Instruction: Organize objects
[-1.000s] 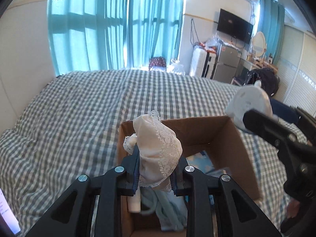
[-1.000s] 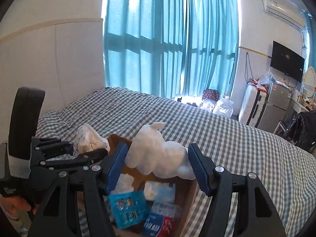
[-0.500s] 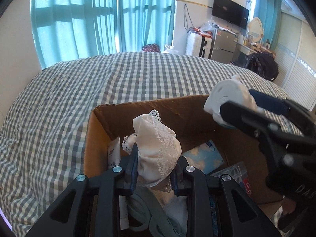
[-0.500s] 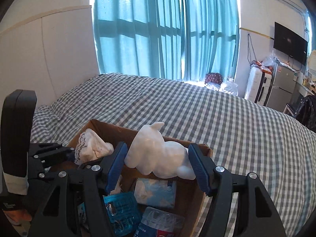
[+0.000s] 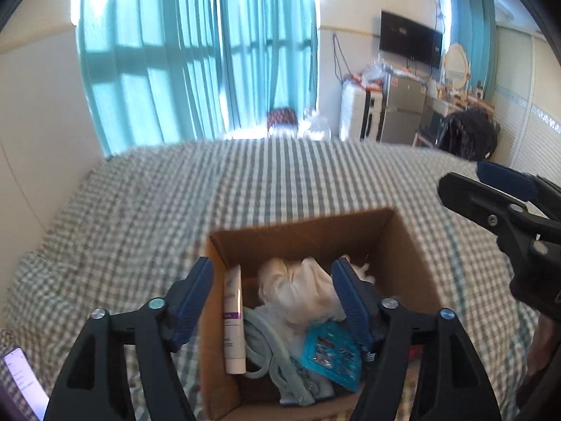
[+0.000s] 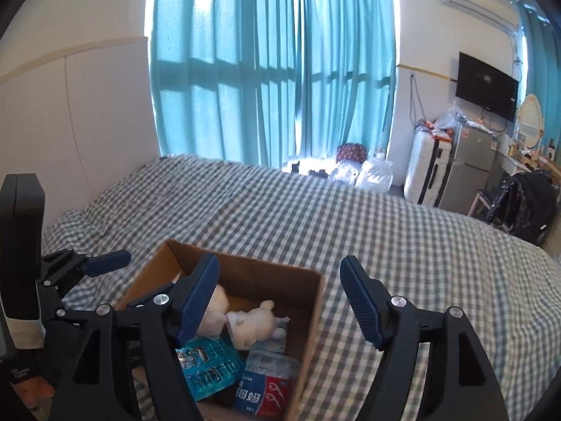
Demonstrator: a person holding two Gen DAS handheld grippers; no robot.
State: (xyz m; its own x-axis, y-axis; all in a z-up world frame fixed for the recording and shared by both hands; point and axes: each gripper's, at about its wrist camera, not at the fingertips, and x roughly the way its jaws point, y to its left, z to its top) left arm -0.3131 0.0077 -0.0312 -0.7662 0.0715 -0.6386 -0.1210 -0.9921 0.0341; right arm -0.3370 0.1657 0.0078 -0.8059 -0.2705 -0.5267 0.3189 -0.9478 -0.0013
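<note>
An open cardboard box (image 5: 403, 242) (image 6: 308, 301) sits on the checked bed. Inside lie a cream lace cloth (image 5: 298, 287) (image 6: 214, 312), a white plush toy (image 6: 256, 326), a white and purple tube (image 5: 233, 322), a grey-green garment (image 5: 280, 361), a blue packet (image 5: 329, 351) (image 6: 207, 361) and a blue and red tub (image 6: 266, 382). My left gripper (image 5: 271, 294) is open and empty above the box; it also shows in the right wrist view (image 6: 101, 263). My right gripper (image 6: 280, 298) is open and empty above the box's right rim; it also shows in the left wrist view (image 5: 491, 189).
The grey checked bed (image 6: 385, 238) spreads all around the box. Teal curtains (image 6: 273, 70) hang behind it. A suitcase (image 6: 426, 172), a fridge (image 6: 470, 161) and a black bag (image 6: 526, 203) stand at the far right. A phone (image 5: 21, 382) lies at the lower left.
Both grippers have opened and lifted back. The lace cloth dropped out of the left gripper and the plush toy out of the right; both now lie in the box.
</note>
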